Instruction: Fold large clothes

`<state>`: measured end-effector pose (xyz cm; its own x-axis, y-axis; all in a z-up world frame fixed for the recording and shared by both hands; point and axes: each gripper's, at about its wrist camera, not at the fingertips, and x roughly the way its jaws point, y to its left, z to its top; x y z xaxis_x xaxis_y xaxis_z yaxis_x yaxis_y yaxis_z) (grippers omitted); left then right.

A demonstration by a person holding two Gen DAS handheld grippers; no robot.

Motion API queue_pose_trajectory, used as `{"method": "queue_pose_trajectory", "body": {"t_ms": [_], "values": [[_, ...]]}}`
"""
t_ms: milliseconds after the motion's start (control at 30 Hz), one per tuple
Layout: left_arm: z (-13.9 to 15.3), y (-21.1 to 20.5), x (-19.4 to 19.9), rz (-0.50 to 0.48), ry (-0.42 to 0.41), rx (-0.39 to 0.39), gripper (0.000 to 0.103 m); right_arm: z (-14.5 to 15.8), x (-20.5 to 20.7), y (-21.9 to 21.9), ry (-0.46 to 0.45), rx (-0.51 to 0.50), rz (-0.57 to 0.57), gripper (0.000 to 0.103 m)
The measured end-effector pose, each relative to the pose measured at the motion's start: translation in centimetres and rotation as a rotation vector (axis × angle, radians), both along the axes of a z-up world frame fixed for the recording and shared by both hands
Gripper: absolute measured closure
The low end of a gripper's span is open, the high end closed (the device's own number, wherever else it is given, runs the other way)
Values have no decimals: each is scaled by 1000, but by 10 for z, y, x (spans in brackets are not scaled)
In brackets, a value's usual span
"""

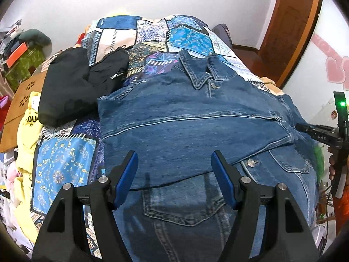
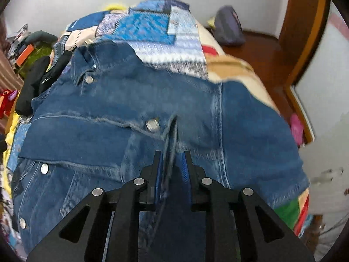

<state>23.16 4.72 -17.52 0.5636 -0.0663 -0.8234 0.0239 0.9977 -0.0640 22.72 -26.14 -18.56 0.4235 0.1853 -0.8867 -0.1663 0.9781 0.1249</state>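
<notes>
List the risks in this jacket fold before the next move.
The right gripper pinches only a thin ridge of the denim jacket, so it may slip out. The left gripper hangs open over the jacket, holding nothing, so a pull could drag it askew. The black garment overlaps the jacket's far corner and might snag.

A bedroom with plain white walls point(image 1: 65, 4). A bed fills the middle, covered by a blue patchwork quilt point(image 1: 152, 35). On the right stands a brown wooden door point(image 1: 290, 21) above a reddish-brown wooden floor point(image 2: 257, 50). Pink heart decorations point(image 1: 336, 69) mark a white surface at far right. A green cabinet point(image 1: 24, 65), possibly a storage box, sits cluttered at left.
</notes>
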Motion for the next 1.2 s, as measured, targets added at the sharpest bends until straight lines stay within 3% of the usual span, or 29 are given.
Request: {"method": "queue_pose_trajectory", "body": {"t_ms": [133,200,267,333,400,600,933,1200], "values": [[5,-11,3,-11,-9,4,35,10,-9,-22,-14,7,-41,82],[8,-18,5,-19,-17,11,35,18,-12,-35,-24,28,-79,67],[12,-25,8,-27,-24,17,35,26,-19,-55,-42,69,-137,44],[16,-35,12,-41,-34,22,35,32,-24,-71,-60,108,-189,40],[18,-42,15,-51,-44,27,34,34,-27,-89,-52,147,-235,40],[17,-60,26,-61,-58,20,20,11,-34,-141,21,155,-387,40],[1,-69,36,-63,-13,10,19,-46,-16,-187,162,227,-546,40],[-5,-53,39,0,-7,14,19,-64,-4,-205,133,275,-671,37]]}}
